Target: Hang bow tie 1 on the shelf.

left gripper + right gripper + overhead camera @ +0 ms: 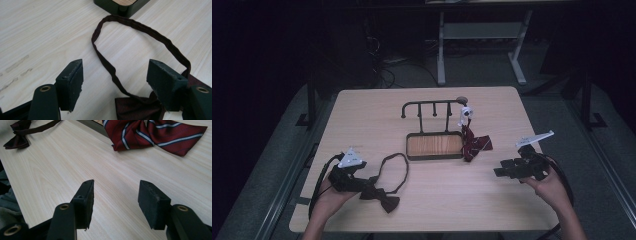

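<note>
Left gripper [115, 82]: jaws apart, set over the dark bow tie [382, 197] lying at the table's [362, 125] near left. Right gripper [115, 202]: jaws apart, empty. Striped bow tie [155, 132] seen beside the tray [434, 146].

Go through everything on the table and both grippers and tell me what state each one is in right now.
Left gripper: open, jaws either side of the dark bow tie's strap, not gripping.
Right gripper: open, over bare table.
Dark bow tie: lying flat, strap looped.
Striped bow tie: lying crumpled by the stand.
Hook stand: upright, with a small white item hanging at its right end.
</note>
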Demonstrator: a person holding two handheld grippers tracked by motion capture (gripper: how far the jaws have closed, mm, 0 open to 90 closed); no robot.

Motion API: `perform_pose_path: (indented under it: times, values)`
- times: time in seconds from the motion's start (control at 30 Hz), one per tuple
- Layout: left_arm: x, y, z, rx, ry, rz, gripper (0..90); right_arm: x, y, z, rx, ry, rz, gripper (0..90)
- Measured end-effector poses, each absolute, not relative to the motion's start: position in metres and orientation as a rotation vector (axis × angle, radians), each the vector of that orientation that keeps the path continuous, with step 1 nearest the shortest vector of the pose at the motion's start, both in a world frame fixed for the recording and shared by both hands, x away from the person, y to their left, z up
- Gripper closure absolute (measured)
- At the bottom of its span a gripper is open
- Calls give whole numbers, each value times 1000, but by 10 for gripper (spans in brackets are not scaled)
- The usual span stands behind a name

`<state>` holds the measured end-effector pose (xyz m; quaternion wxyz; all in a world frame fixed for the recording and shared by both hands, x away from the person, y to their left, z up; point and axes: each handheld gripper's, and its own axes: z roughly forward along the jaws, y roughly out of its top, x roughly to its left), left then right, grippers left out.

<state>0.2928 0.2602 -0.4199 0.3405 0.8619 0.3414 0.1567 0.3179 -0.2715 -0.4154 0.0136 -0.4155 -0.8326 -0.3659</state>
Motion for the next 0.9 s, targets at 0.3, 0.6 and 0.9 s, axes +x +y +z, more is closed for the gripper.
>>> perform_pose_path:
  times: [0.3,0.6,0.9]
  values:
    - [313,253,-420,2282,904,371,327,309,-271,-427,-1291,-2592,-1141,464]
    - [334,240,-418,2335,914,327,392,299,-268,-438,-1299,-2605,-1151,460]
    - [351,232,-414,2383,924,326,452,293,-266,-443,-1331,-2610,-1185,458]
